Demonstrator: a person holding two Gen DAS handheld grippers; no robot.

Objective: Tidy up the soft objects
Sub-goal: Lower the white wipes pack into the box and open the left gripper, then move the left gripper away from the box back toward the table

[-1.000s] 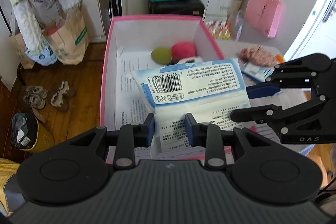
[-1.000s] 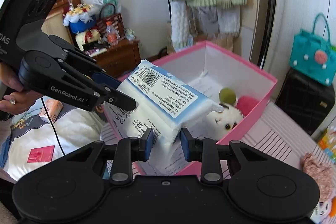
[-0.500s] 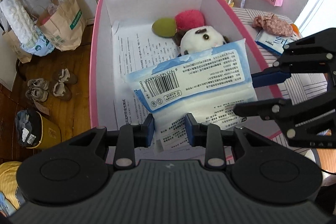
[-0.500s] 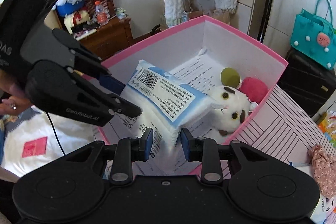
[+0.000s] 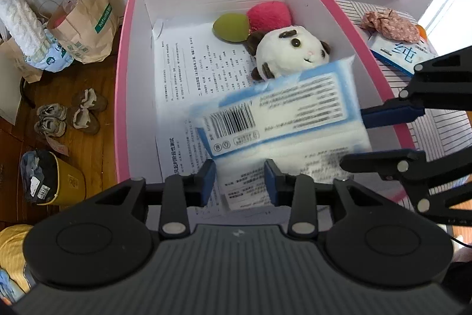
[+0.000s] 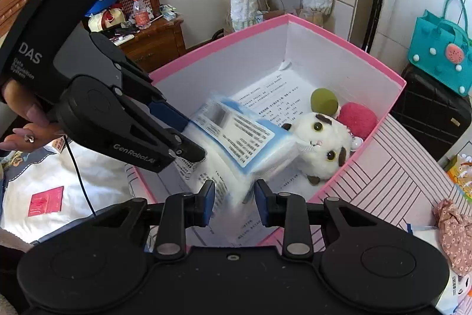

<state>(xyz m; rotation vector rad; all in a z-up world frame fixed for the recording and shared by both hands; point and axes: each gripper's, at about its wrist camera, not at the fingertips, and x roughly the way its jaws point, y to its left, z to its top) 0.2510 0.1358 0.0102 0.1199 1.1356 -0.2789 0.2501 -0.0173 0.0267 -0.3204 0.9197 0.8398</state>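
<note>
Pack of tissues (image 5: 283,120), white and blue with a barcode label, blurred in both views, sits low inside the pink box (image 5: 124,84), above the printed paper sheet (image 5: 188,73) lining the box floor. Left tool (image 5: 239,180) is at the pack's near edge; its jaws are opening, the pack's white edge between them, and the blue pads no longer look pressed against it. Right tool (image 6: 232,198) comes in from the other side, jaws narrowly apart with the pack's white end between them; cannot tell if the pads still bite, since the pack is smeared there. In the left wrist view the right tool's fingers (image 5: 392,114) flank the pack's right end. White plush toy (image 5: 290,53) with dark patches lies just behind the pack, touching or nearly touching its far edge. Green ball (image 5: 231,27) and red fuzzy ball (image 5: 270,15) sit at the box's far end, beside the plush. Floral cloth (image 5: 389,24) lies on the striped surface (image 5: 445,135) outside the box. A hand (image 6: 22,120) grips the left tool's handle.
</note>
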